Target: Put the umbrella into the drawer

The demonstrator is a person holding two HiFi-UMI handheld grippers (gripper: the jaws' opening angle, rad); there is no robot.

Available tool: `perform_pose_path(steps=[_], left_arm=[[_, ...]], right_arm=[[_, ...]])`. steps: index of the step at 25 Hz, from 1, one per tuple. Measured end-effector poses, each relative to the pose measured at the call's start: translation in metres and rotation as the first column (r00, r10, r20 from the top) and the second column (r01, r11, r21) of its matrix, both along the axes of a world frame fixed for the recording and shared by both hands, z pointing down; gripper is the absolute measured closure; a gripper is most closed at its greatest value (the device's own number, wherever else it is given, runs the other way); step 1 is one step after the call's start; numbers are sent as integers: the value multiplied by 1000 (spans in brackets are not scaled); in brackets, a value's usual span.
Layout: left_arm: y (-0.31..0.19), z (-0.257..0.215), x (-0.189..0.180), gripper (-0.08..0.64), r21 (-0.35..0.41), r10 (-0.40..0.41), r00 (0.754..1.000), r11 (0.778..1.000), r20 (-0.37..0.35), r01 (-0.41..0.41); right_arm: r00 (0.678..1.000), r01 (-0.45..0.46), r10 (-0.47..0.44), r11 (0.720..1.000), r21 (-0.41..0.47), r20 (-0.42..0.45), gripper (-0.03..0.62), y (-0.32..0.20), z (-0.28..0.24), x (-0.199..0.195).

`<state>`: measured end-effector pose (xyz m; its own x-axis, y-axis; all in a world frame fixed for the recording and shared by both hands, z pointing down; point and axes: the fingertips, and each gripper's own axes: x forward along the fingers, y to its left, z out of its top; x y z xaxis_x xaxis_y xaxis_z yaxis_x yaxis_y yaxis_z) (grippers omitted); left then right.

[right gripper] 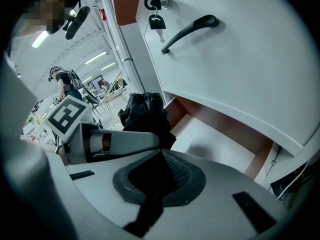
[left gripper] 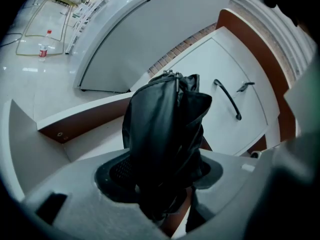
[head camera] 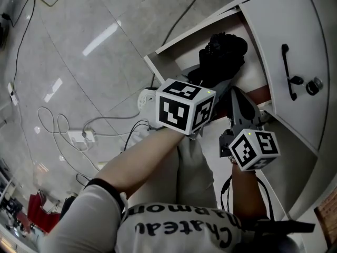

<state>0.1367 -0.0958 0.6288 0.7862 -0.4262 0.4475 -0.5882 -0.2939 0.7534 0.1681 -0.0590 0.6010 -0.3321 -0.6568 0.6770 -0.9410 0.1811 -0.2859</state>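
Above the open drawer [head camera: 184, 54], a folded black umbrella [left gripper: 165, 134] in two grippers.
The left gripper [left gripper: 165, 186] is clamped round the umbrella's middle, its bunched top standing past the jaws, over the drawer's white floor near the side by the handled door [head camera: 284, 62]. The right gripper [right gripper: 157, 176] pinches a dark part, apparently the umbrella's lower end.

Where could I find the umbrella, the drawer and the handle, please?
umbrella [left gripper: 165, 129]: left gripper view, middle of its folded fabric.
drawer [left gripper: 90, 116]: left gripper view, its brown side wall.
handle [right gripper: 192, 28]: right gripper view, middle of its bar.
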Motion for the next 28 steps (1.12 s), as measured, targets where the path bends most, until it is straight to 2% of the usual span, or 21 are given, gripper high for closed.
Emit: perform_pose_path(steps=[6,13,21,28], left_arm=[[-6,20,9,299,-39,-6,1000,999,23,7],[-9,37,21,299,-74,11,998,997,69,-6],[-7,61,26,299,-191,-14,996,981,90,31],[-8,72,32,295,-209,-18,993,977,120,43]], right_arm=[[999,20,-19,999,27,-38,578,3,9,7],[998,-54,53,998,32,21,578,0,9,18],[998,-52,51,998,28,30,578,-2,14,18],[998,-55,54,998,21,36,578,-4,20,20]])
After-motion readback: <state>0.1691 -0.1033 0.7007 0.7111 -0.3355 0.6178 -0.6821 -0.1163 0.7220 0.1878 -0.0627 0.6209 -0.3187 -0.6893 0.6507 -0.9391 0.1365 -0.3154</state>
